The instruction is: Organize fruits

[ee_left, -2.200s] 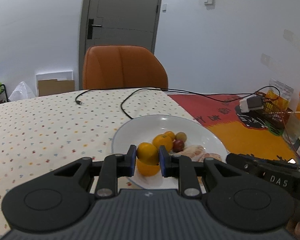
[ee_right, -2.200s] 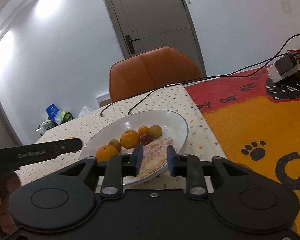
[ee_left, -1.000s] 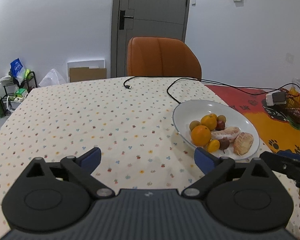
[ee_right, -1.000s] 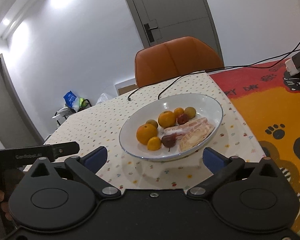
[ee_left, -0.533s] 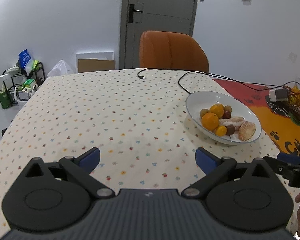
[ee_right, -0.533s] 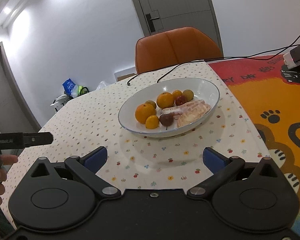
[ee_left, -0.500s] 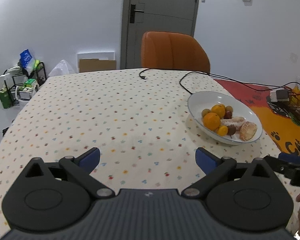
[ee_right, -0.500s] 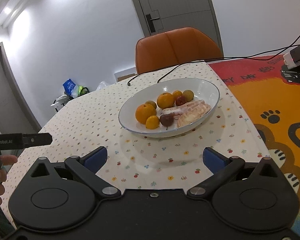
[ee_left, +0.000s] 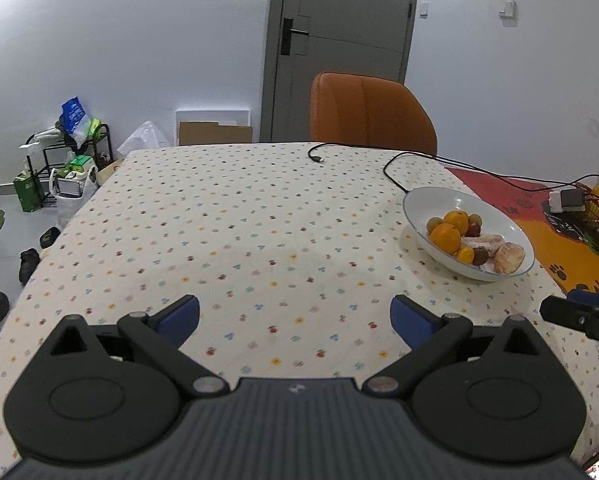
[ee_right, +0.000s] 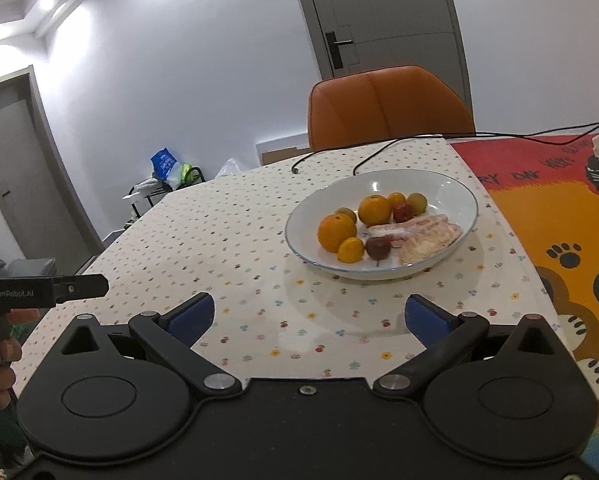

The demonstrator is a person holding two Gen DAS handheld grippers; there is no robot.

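Your left gripper (ee_left: 295, 316) hangs with its blue-padded jaws spread wide and nothing between them, over bare tablecloth well short of the fruit. Your right gripper (ee_right: 308, 316) is just as wide and just as empty, pointed at the shallow white ceramic plate (ee_right: 457, 188) that sits near the right side of the dotted cream tablecloth (ee_left: 227, 216).

All the fruit in view lies in that plate: two larger round oranges (ee_right: 336, 232), a small orange citrus (ee_right: 350, 249), a dark red plum-like fruit (ee_right: 378, 247), two greenish-yellow round ones, and pale peeled citrus segments (ee_right: 427, 236) along the right side. None is visible loose on the cloth, so the job looks about finished.

The risks come if you go back in:
- The round fruits touch each other, so a nudge on one can roll another over the low rim.
- The peeled segments are soft; a hard pinch would likely crush them.
- A thin black cable (ee_left: 395, 172) runs just behind the plate, and a sweeping gripper could snag it and drag the plate.
- The plate stands near the table's right edge, so a push that way could send it off.
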